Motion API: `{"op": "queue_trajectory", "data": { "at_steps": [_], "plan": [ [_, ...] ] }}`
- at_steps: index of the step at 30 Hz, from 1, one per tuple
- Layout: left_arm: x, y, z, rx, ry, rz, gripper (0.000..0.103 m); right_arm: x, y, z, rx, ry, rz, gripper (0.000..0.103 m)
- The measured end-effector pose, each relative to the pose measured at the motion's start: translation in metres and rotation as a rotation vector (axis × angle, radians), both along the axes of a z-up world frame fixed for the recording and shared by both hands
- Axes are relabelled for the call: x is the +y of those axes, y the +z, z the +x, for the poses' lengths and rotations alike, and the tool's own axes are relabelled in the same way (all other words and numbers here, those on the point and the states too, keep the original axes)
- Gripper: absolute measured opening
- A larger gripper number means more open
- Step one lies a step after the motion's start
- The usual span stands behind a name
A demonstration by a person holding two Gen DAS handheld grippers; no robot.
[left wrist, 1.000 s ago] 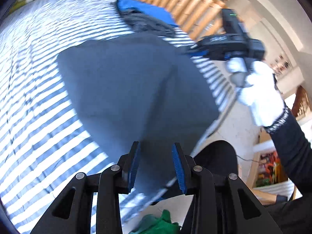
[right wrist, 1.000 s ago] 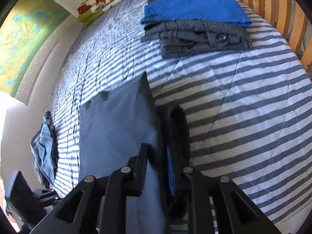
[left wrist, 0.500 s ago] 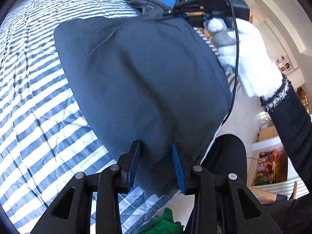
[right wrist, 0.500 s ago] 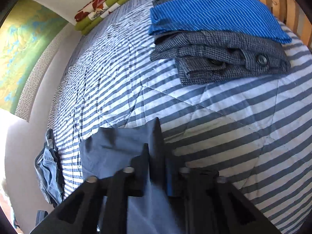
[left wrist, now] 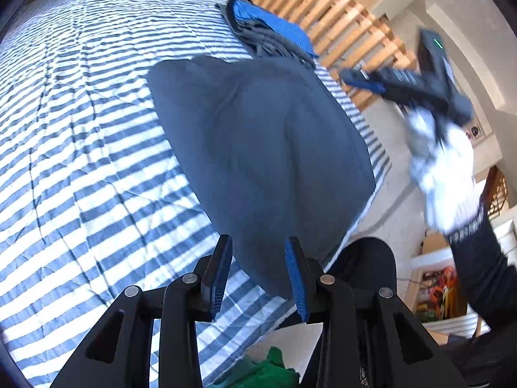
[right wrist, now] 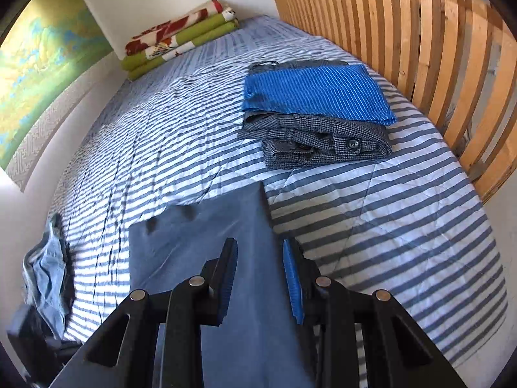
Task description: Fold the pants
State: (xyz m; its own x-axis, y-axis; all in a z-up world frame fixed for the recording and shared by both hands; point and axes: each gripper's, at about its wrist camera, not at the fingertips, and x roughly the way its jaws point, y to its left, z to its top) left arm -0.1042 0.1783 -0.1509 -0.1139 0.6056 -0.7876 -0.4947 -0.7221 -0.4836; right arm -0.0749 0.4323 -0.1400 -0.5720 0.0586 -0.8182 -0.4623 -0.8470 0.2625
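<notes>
The dark grey-blue pants (left wrist: 265,148) lie folded flat on the striped bed cover (left wrist: 80,129). My left gripper (left wrist: 258,274) hovers open over their near edge; the cloth shows between its blue pads (left wrist: 223,271) but is not pinched. My right gripper (right wrist: 261,274) hangs above the pants (right wrist: 206,242) near their right edge. Its jaws are opening and nothing is pressed between them. In the left wrist view it appears blurred at the upper right, held by a white-gloved hand (left wrist: 442,174) clear of the cloth.
A folded stack, a blue striped garment (right wrist: 316,92) over grey houndstooth pants (right wrist: 323,142), lies beyond by the wooden slatted bed end (right wrist: 420,32). A folded blanket (right wrist: 181,42) sits at the far wall. Crumpled light jeans (right wrist: 45,278) lie at the left edge, green cloth (left wrist: 265,371) on the floor.
My right gripper, shut on the pants' edge before, has let go, lifted and drawn back off the cloth. The pants now lie flat. My left gripper has shifted sideways, still open.
</notes>
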Motion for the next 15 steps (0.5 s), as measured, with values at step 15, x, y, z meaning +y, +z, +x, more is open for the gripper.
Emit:
{"op": "queue_trajectory", "data": {
  "at_steps": [15],
  "plan": [
    [-0.008,-0.023,-0.022,-0.036,0.106,-0.064,0.036,-0.204,-0.079,0.023,-0.143,0.44,-0.066,0.023]
  ]
}}
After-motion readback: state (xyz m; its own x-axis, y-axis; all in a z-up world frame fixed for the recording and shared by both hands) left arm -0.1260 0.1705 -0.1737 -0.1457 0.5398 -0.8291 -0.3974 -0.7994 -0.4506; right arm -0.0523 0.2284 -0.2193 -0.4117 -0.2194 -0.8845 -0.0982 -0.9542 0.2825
